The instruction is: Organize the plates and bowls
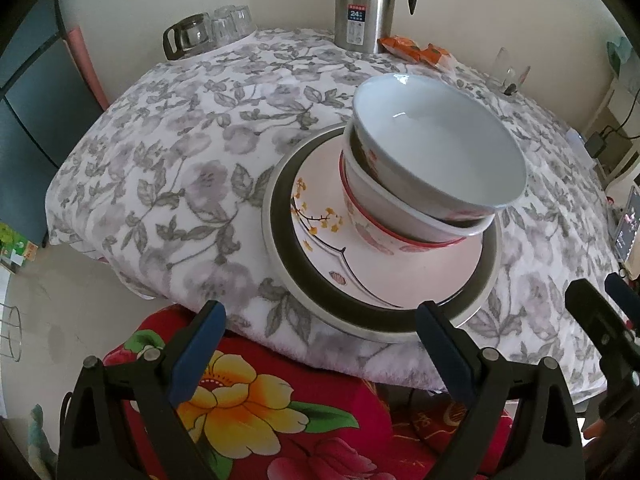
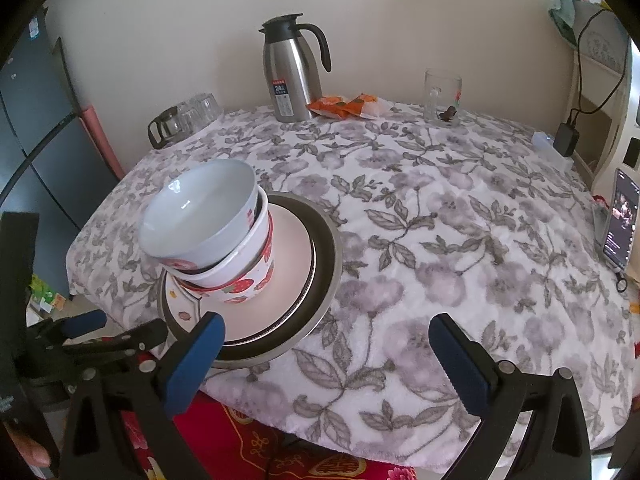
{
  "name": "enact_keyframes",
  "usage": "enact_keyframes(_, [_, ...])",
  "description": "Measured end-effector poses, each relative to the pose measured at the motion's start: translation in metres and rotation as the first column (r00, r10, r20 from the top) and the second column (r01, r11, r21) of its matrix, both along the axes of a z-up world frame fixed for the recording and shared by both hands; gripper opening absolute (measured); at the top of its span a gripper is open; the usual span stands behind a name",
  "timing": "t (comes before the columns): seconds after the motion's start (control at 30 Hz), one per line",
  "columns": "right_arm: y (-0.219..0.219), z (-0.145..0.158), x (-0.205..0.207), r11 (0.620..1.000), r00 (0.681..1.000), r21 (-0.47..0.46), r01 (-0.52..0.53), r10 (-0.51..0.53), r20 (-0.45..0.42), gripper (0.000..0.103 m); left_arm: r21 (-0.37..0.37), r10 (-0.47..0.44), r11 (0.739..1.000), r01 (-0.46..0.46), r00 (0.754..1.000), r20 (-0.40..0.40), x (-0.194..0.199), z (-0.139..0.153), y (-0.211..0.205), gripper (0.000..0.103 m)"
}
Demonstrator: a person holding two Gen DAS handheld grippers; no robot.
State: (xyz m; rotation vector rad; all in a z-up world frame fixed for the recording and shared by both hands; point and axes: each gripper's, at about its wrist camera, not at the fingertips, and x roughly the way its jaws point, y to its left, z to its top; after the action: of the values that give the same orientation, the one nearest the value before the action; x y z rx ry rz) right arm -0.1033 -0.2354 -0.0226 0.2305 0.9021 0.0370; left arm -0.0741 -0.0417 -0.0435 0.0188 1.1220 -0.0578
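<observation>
Plain cream wall behind round table under grey floral cloth; steel flask near wall, dark fridge left.

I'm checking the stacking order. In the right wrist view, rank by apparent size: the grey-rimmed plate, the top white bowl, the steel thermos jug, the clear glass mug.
1. Grey-rimmed plate
2. Top white bowl
3. Steel thermos jug
4. Clear glass mug
The jug and mug stand farther off, so their true sizes are unsure.

"24" on the label of the steel thermos jug, its smaller print unreadable
</observation>
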Motion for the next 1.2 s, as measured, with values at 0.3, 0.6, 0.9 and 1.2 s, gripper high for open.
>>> enact_keyframes(0.3, [-0.0021, 0.0, -0.0004, 1.0, 1.0, 0.01, 0.002, -0.002, -0.002, 0.103, 0.009, 0.025, 1.0, -0.025, 1.0, 0.002, -0.0009, -0.0016, 0.0018, 0.096])
enact_keyframes(0.6, [-0.0026, -0.0006, -0.0016, 1.0, 1.0, 0.016, 0.007, -0.007, 0.0, 0.103, 0.024, 0.03, 0.999, -0.03, 0.999, 0.017, -0.0023, -0.0006, -0.0015, 0.096])
enact_keyframes(0.9, [-0.0026, -0.001, -0.0013, 1.0, 1.0, 0.015, 0.004, -0.004, -0.002, 0.103, 0.026, 0.033, 0.999, -0.034, 0.999, 0.013, -0.0008, -0.0021, 0.0002, 0.096])
enact_keyframes(1.2, [-0.0003, -0.0026, -0.001, 1.0, 1.0, 0.015, 0.003, -0.003, -0.004, 0.103, 0.025, 0.036, 0.999, -0.036, 0.999, 0.012, -0.001, -0.0025, 0.0006, 0.096])
